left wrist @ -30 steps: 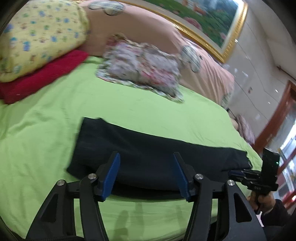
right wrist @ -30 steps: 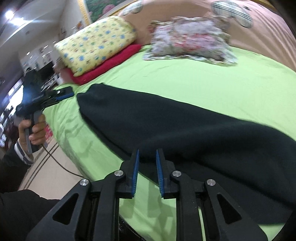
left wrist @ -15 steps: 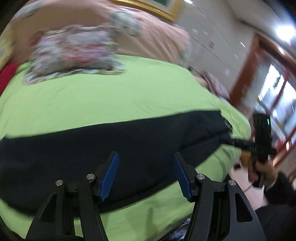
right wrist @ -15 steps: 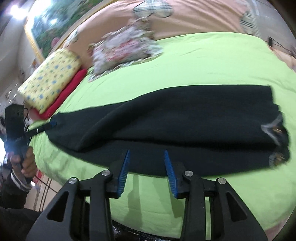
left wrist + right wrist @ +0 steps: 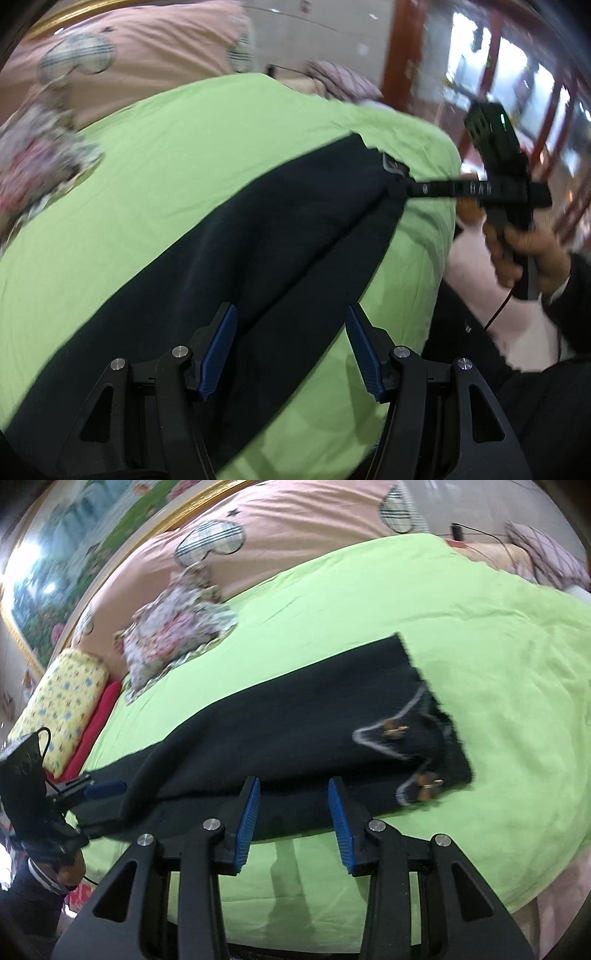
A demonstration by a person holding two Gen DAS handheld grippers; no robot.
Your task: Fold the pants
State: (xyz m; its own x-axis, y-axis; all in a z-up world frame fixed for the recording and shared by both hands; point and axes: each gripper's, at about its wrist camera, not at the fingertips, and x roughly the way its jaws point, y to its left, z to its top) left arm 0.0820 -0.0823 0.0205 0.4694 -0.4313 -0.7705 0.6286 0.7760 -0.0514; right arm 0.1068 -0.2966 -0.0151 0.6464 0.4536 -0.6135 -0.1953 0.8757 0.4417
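Dark pants (image 5: 295, 734) lie lengthwise on the green bedsheet (image 5: 406, 627), halved already.
My left gripper (image 5: 290, 347) and right gripper (image 5: 293, 821) hover spread, empty; next, I judge, pinch an end.

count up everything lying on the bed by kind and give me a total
Black pants: 1
Floral cushion: 1
Yellow patterned pillow: 1
Red pillow: 1
Pink quilt with plaid patches: 1
Green sheet: 1
Total: 6

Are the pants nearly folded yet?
Not yet. Done: the black pants lie flat and long on the green sheet, legs together. In hand: nothing; the left tongs and right tongs are both open, gripping no cloth. Left: folding them crosswise into a small bundle.
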